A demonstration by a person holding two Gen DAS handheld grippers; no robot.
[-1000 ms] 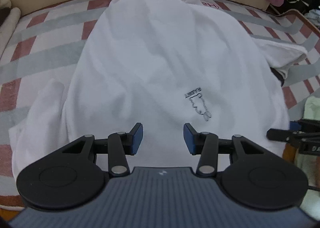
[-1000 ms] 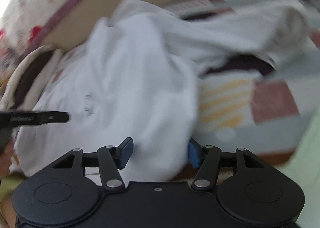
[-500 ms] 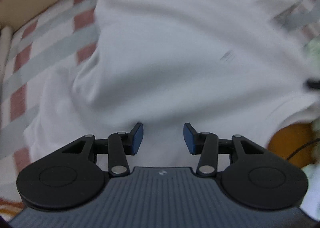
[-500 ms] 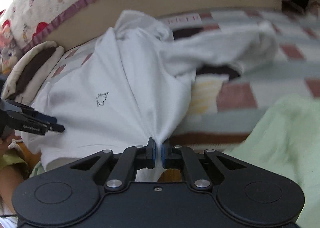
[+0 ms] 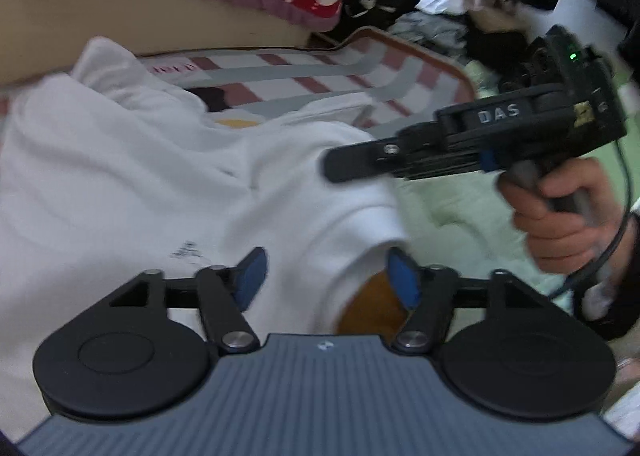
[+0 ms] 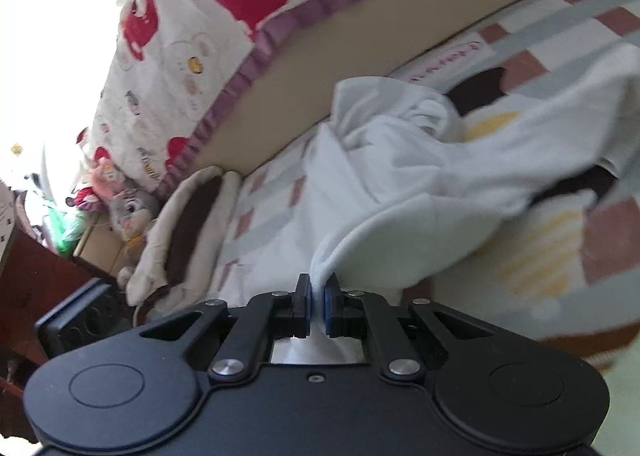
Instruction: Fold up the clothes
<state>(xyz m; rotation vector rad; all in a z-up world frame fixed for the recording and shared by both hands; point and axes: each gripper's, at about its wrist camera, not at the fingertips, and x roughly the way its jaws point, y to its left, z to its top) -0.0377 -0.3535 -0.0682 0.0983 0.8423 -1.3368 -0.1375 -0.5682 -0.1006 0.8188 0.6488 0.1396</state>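
1. A white cotton garment with a small dark printed motif is seen spread over a mat checked in pink, grey and white, which lies against a beige padded wall edged in purple.
2. The left gripper is held with its blue-padded fingers spread apart; nothing is clamped between them. The hem corner of the garment and a patch of orange-brown surface are seen between and below them.
3. The right gripper is closed on a pinched fold of the white garment's edge, and the cloth is drawn up from the mat toward it.
4. In the left wrist view, the right gripper is seen from the side, held by a person's hand over the garment's right edge.
5. A sleeve of the garment is seen stretched across the mat to the right.
6. A white quilt printed with red bears is draped above the padded wall.
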